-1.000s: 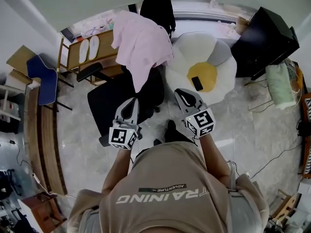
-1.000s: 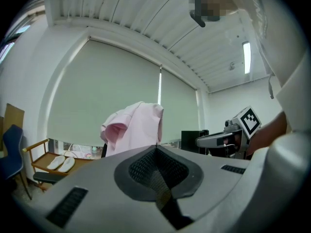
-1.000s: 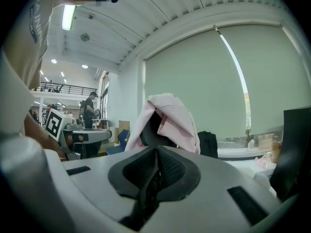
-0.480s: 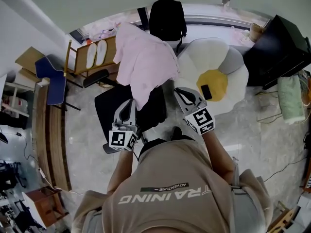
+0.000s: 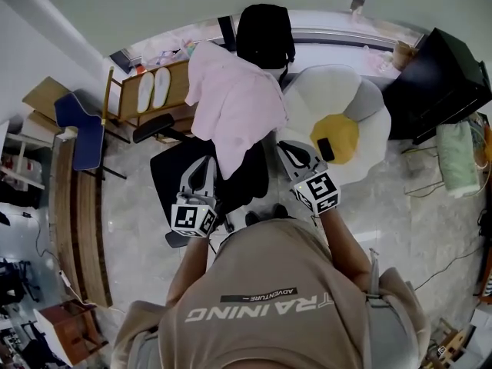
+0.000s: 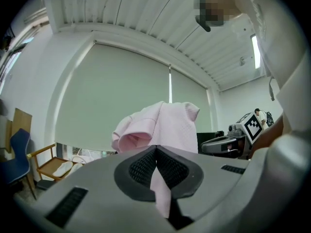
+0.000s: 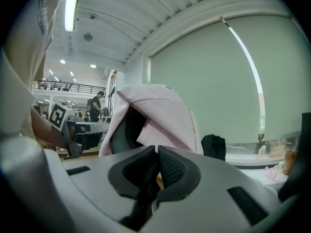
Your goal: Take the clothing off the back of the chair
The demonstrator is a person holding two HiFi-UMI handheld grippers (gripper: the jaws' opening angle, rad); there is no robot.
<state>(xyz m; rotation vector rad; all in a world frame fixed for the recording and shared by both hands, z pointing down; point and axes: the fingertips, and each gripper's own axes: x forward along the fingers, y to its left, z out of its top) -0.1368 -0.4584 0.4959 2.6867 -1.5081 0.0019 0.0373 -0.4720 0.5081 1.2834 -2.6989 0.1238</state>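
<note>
A pink garment (image 5: 234, 102) hangs over the back of a black office chair (image 5: 177, 167), with one end trailing down towards the seat. The same garment shows straight ahead in the left gripper view (image 6: 165, 125) and in the right gripper view (image 7: 165, 115), where the dark chair back (image 7: 127, 125) sits under it. My left gripper (image 5: 203, 166) is level over the seat, just left of the trailing end, shut and holding nothing (image 6: 156, 147). My right gripper (image 5: 289, 151) is to the right of the chair back, also shut and holding nothing (image 7: 157, 148). Neither touches the garment.
A large egg-shaped cushion (image 5: 346, 121) with a black phone (image 5: 326, 148) on it lies right of the chair. A black backpack (image 5: 264, 33) stands behind. A wooden chair with slippers (image 5: 150, 89), a blue chair (image 5: 81, 129) and a wooden bench (image 5: 77, 206) are at the left. A black cabinet (image 5: 438, 75) stands far right.
Both grippers and the person have moved forward towards the chair, so the pink garment now hangs just ahead of the fingertips. Both grippers stay shut.
</note>
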